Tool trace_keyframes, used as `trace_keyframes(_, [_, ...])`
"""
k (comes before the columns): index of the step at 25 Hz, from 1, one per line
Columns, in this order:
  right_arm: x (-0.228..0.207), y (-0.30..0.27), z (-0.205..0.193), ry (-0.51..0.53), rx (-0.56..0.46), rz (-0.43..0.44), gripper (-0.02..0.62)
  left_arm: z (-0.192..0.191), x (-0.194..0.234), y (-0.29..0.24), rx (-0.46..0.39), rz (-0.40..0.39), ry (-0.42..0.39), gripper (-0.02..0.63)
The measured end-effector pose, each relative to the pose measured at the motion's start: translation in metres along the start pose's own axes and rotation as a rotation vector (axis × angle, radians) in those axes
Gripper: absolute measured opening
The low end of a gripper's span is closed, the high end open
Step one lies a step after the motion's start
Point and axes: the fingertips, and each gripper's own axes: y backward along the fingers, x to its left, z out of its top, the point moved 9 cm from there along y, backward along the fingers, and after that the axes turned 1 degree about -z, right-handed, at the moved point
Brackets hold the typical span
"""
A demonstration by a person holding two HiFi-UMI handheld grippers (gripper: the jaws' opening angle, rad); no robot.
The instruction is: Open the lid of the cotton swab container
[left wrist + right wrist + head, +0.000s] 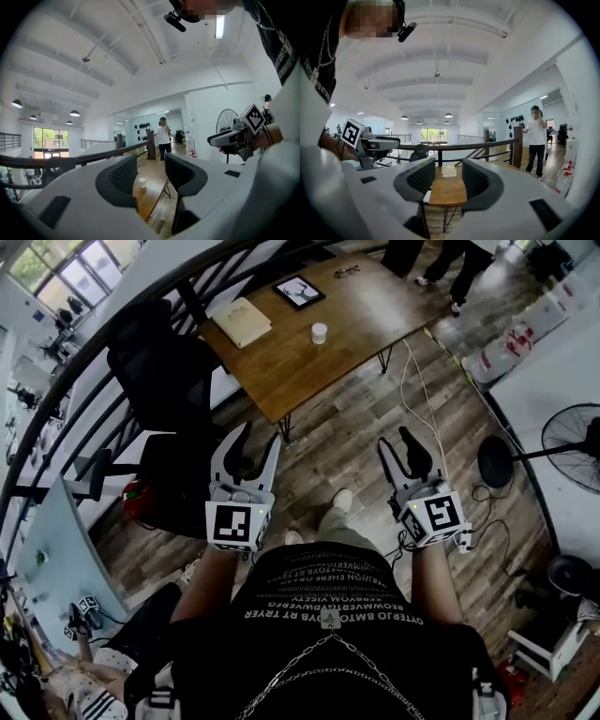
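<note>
**Both grippers empty, swab container far off on the bench**

Head view: The cotton swab container (319, 332), a small white cylinder, stands upright near the middle of the wooden bench (375, 315). It is well apart from both grippers, with a pale book (242, 322) to its left. The left gripper (247, 442) and right gripper (394, 439) are held over the floor, jaws apart, nothing in them. The container looks light, stiff and smooth-sided, so a one-sided push would likely slide or tip it. I judge one gripper should clasp the body low down while the other takes the lid's rim.

Left gripper view: The jaws stand parted and empty. The container shows tiny between them, far off on the bench.

Right gripper view: The jaws are likewise apart, framing the bench and book. The container is not in sight here, perhaps behind a jaw. No view shows the lid's seam, or whether it hinges or lifts off.
</note>
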Motion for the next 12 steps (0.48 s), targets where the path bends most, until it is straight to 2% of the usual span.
trace_keyframes(12, [-0.059, -0.057, 0.002, 0.009, 0.028, 0.054, 0.187, 0.003, -0.001, -0.084, 0.017, -0.006, -0.002, 0.192])
